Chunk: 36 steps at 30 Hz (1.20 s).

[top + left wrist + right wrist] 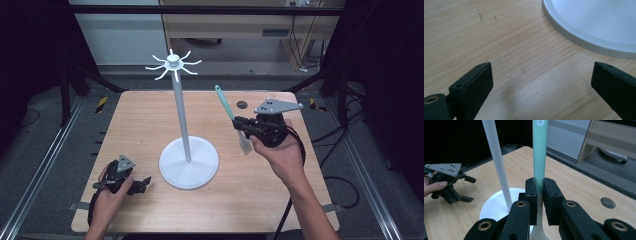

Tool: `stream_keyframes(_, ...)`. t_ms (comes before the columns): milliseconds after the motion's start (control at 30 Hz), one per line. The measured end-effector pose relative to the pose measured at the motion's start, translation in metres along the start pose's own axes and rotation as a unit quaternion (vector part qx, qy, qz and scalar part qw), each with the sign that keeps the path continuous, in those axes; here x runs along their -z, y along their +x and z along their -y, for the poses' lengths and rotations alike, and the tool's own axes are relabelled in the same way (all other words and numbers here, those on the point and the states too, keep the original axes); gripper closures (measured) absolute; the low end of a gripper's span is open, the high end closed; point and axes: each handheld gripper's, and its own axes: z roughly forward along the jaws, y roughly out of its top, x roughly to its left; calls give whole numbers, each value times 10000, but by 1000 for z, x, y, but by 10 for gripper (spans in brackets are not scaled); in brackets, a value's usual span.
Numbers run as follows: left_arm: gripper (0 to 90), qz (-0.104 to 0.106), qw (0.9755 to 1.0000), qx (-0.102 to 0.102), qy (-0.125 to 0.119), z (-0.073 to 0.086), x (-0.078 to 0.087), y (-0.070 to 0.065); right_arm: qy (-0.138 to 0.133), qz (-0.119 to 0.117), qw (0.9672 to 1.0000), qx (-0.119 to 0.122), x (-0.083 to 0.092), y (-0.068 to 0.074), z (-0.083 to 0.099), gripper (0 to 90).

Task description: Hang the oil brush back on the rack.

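Right gripper (pixel 239 124) is clamping a teal-handled spatula (pixel 226 106) by its handle, jaws pinched tight on it, holding it off the table (pixel 135 120) toward the right edge with the handle pointing up and the pale blade hanging below. That upright hold is probably readying the handle's end for a hook on the white stand (pixel 182 125), whose round base is sitting mid-table. Left gripper (pixel 142 184) is resting near the front-left corner just beside that base, jaws standing apart and holding nothing, likely parked clear.

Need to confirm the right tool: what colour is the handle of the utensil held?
Teal-green handle, clearest in the right gripper view.
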Motion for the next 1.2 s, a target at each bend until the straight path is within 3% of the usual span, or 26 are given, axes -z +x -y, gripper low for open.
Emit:
stream_keyframes(600,36,-12,10000,4,2,0,1,0,-335,-144,9992,138,9,13,-23,826)
stream_keyframes(1200,36,-11,10000,2,0,1,1,0,-555,-179,9981,205,18,19,-32,826)
